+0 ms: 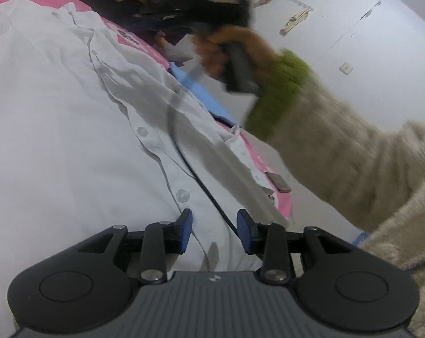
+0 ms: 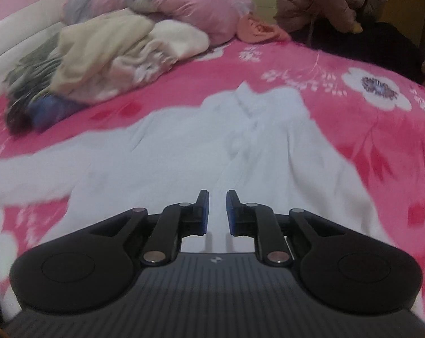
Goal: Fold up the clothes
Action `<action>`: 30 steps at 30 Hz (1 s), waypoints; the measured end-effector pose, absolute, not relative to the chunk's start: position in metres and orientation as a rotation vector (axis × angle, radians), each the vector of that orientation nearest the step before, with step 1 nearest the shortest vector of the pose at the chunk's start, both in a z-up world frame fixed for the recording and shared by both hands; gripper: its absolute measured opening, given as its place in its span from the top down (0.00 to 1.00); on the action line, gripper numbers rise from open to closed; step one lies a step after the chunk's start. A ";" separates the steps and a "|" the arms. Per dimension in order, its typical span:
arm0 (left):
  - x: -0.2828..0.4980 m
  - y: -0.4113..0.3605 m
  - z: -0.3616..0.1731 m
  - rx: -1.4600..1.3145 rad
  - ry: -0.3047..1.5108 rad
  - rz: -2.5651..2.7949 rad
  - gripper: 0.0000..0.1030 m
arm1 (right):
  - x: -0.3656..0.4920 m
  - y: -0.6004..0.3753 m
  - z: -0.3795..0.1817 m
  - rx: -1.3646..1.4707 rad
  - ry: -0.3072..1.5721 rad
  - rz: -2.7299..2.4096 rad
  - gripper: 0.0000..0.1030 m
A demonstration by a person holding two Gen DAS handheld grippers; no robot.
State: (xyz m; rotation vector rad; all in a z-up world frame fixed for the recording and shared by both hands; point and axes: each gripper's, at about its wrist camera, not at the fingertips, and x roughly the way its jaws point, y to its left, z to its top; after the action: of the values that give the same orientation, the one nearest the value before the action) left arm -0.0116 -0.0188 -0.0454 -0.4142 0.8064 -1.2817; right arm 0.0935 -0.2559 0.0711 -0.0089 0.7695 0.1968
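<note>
Left gripper (image 1: 214, 231): jaws partly spread, nothing pinched, low over the white shirt (image 1: 71, 129) near its button strip; a thin dark cord (image 1: 201, 186) runs across the cloth between the pads. Right gripper (image 2: 217, 214): jaws a narrow gap apart, nothing between them, pads clear of the cloth, above the shirt's lower half. In the left wrist view the right gripper is a dark blur held in a hand (image 1: 235, 53) with a green cuff and cream sleeve, raised off the bed's right edge.

Shirt lies spread front-up on the pink flowered bedspread (image 2: 339, 64), collar toward the head of the bed, one sleeve stretched out to the left edge of the right wrist view.

No containers. At the bed's far left corner: a pile of clothes (image 2: 105, 64) against a pink and grey pillow (image 2: 167, 8); a small peach garment (image 2: 257, 29) beside it. A padded coat (image 2: 313, 0) hangs beyond the far edge. Something blue (image 1: 201, 90) sits at the bed's right edge, just past the shirt.

Open bedspread right of the shirt and between collar and pile.
</note>
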 end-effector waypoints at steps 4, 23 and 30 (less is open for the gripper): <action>-0.012 -0.017 -0.050 -0.442 0.792 -1.310 0.65 | 0.143 -0.245 0.054 -0.104 0.769 0.144 0.88; -0.029 -0.019 -0.056 -0.440 0.748 -1.363 0.65 | 0.214 -0.263 0.000 0.083 0.798 0.023 0.99; -0.034 -0.020 -0.052 -0.434 0.739 -1.363 0.65 | 0.216 -0.288 -0.002 0.314 0.741 0.037 1.00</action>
State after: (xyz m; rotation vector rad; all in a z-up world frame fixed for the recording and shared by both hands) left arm -0.0336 -0.0205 -0.0520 -0.4344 0.7391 -1.3626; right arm 0.2165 -0.2876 -0.0019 0.3141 0.7407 0.0369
